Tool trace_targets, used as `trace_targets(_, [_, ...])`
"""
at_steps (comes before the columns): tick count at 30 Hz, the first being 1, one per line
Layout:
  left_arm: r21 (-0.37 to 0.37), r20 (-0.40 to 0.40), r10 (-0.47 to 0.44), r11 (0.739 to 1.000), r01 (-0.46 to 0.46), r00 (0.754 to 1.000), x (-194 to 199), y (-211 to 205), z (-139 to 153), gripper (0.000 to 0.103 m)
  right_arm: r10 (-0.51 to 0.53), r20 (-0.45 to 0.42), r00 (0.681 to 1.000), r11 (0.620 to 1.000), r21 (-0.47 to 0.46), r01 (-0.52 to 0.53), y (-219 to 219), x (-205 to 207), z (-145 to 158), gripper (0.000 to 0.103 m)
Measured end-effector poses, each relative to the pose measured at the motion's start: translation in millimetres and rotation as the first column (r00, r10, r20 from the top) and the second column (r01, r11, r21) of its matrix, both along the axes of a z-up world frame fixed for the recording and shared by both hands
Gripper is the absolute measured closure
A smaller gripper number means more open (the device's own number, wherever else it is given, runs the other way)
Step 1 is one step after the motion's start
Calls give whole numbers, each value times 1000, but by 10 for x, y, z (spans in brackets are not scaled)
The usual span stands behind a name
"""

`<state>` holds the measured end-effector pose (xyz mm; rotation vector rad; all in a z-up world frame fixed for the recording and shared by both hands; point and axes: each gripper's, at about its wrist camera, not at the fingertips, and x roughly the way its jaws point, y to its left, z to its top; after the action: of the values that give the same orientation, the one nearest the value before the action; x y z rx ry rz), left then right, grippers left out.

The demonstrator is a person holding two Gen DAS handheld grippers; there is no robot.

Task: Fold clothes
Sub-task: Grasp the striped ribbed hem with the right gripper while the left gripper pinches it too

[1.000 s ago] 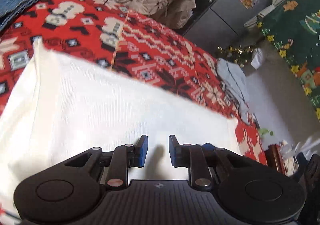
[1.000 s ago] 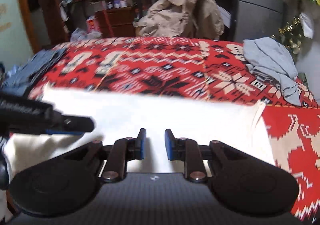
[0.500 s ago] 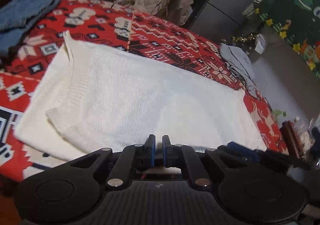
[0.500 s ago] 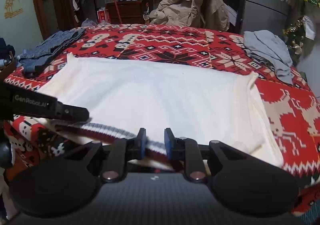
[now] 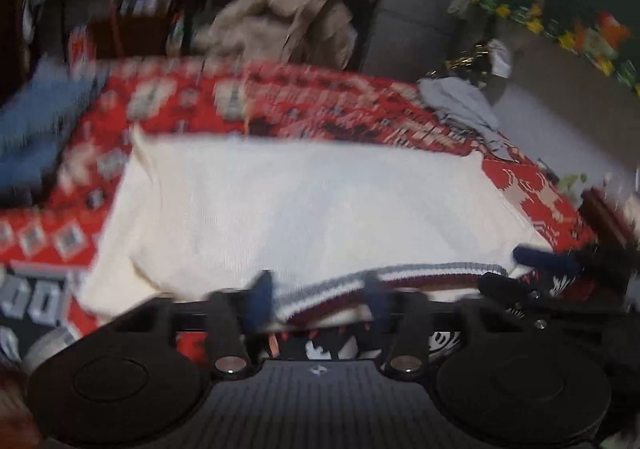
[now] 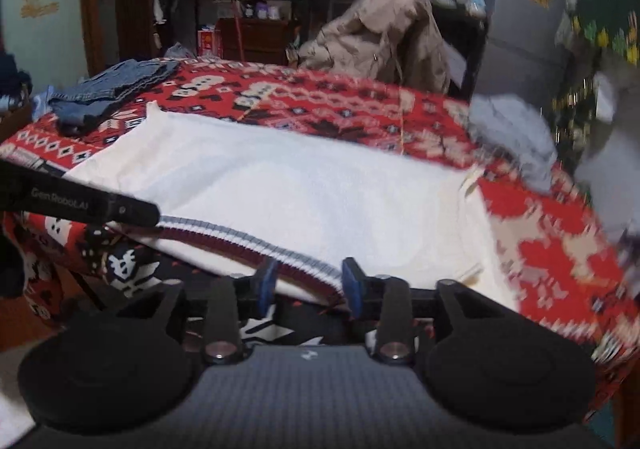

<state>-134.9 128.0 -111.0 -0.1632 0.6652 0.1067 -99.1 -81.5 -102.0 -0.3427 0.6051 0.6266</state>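
Both claws, left (image 5: 318,303) and right (image 6: 308,283), are opening, releasing the white sweater's striped hem (image 6: 256,245) at the worktop's near edge; withdraw without dragging it.

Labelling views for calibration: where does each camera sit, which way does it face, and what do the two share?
Left wrist: on the left gripper, looking forward and down across the white knit sweater on the red patterned blanket; own jaws opening; right gripper at right edge.
Right wrist: on the right gripper, same direction; jaws opening astride the striped hem; left gripper at left.
Shared: sweater, blanket, beige jacket.
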Motion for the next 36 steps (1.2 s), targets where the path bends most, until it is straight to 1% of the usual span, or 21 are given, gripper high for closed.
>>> trace_targets(1, [44, 17, -15, 999, 14, 1000, -20, -39, 32, 37, 13, 22, 1000, 1000, -12, -13, -11, -17, 21, 43])
trace_targets(3, [102, 32, -42, 994, 38, 999, -39, -79, 60, 33, 37, 66, 997, 999, -37, -35, -19, -40, 55, 26])
trace_targets(5, [133, 33, -70, 989, 66, 997, -45, -97, 61, 23, 64, 101, 993, 997, -59, -59, -30, -64, 77, 19])
trace_targets(6, [148, 31, -84, 986, 78, 996, -50, -110, 46, 22, 77, 110, 991, 995, -68, -70, -30, -73, 86, 10])
trace_targets(8, [182, 29, -101, 979, 94, 995, -66, -141, 13, 20, 83, 135, 987, 995, -73, -74, -33, -102, 101, 1])
trace_targets(12, [260, 56, -91, 963, 74, 994, -110, -190, -6, 19, 93, 179, 980, 991, -109, -74, -6, -149, 78, 1])
trace_targets(13, [290, 47, -95, 954, 77, 994, -109, -220, -7, 21, 101, 183, 978, 990, -117, -81, 1, -154, 66, 1])
trace_targets(16, [350, 0, -132, 929, 124, 991, -65, -287, -48, 47, 96, 181, 979, 988, -140, -71, 35, -173, 40, 1])
trace_targets(17, [369, -9, -145, 919, 138, 989, -51, -309, -72, 53, 98, 181, 978, 985, -159, -70, 56, -182, 28, 5])
trace_targets(18, [390, -14, -156, 909, 149, 988, -40, -333, -97, 56, 102, 181, 978, 982, -175, -70, 79, -189, 17, 13])
trace_targets(19, [411, -20, -167, 897, 161, 986, -29, -357, -123, 63, 108, 178, 978, 979, -188, -74, 109, -198, 4, 17])
trace_targets(20, [424, -25, -181, 889, 175, 983, -16, -381, -140, 71, 115, 176, 978, 977, -200, -79, 141, -207, -9, 30])
trace_targets(21, [432, -29, -195, 882, 188, 980, -3, -408, -152, 74, 122, 173, 977, 974, -211, -84, 174, -215, -23, 51])
trace_targets(23, [440, -30, -230, 871, 219, 973, 5, -477, -176, 84, 142, 162, 976, 968, -227, -103, 247, -240, -53, 78])
trace_targets(25, [453, -33, -272, 854, 257, 962, 22, -555, -196, 92, 179, 155, 972, 961, -239, -139, 329, -281, -92, 79])
trace_targets(27, [457, -35, -308, 841, 289, 951, 56, -614, -208, 93, 215, 156, 964, 955, -240, -174, 414, -312, -113, 79])
trace_targets(28, [447, -35, -312, 845, 295, 949, 85, -614, -215, 93, 225, 156, 962, 954, -237, -185, 451, -310, -116, 79])
trace_targets(29, [430, -35, -310, 854, 294, 950, 121, -600, -223, 96, 232, 155, 960, 953, -234, -193, 486, -301, -117, 79])
trace_targets(32, [363, -52, -297, 884, 295, 953, 221, -522, -284, 96, 222, 126, 967, 958, -212, -192, 542, -196, -175, 83])
trace_targets(35, [367, -55, -306, 879, 304, 950, 207, -532, -376, 96, 212, 91, 973, 958, -217, -189, 570, -97, -293, 90])
trace_targets(36, [372, -50, -309, 876, 305, 950, 189, -536, -384, 96, 214, 98, 972, 958, -214, -190, 561, -98, -323, 90])
